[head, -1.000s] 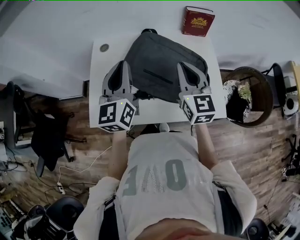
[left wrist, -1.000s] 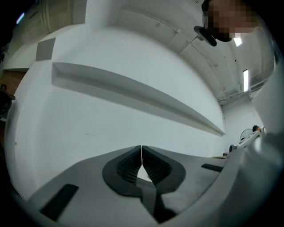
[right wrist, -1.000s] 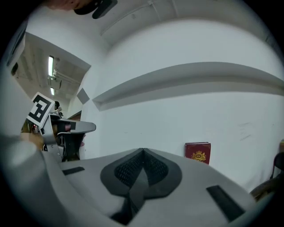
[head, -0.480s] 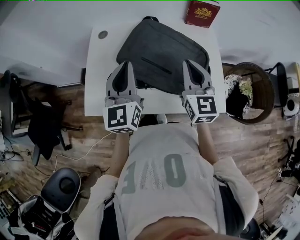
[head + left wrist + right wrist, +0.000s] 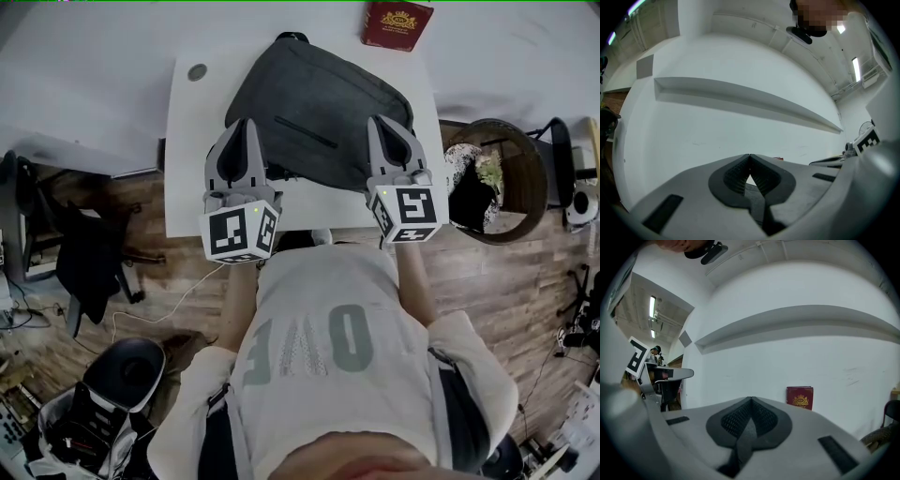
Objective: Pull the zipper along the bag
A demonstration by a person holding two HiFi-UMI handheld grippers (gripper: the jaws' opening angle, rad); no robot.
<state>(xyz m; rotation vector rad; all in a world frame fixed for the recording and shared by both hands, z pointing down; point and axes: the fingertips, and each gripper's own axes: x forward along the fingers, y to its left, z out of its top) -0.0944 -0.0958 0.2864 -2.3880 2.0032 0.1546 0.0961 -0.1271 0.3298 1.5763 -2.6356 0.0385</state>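
Note:
A dark grey bag [image 5: 314, 112] lies slanted on the small white table [image 5: 197, 187] in the head view. A dark zipper line [image 5: 305, 131] runs across its top face. My left gripper [image 5: 246, 127] hovers over the bag's near left corner, jaws shut with nothing between them. My right gripper [image 5: 384, 124] hangs over the bag's near right end, also shut and empty. In the left gripper view the tips [image 5: 749, 155] meet against a white wall, with a sliver of the bag showing below them. The right gripper view shows closed tips [image 5: 751, 399] and no bag.
A dark red book [image 5: 397, 23] stands against the wall behind the table, also seen as the red book [image 5: 800, 397]. A round grommet [image 5: 197, 72] sits in the table's far left corner. A brown round basket [image 5: 495, 183] stands right of the table; a black chair [image 5: 89, 258] left.
Both grippers have drifted slightly further over the bag's near edge and sunk a little. Their jaws stayed shut.

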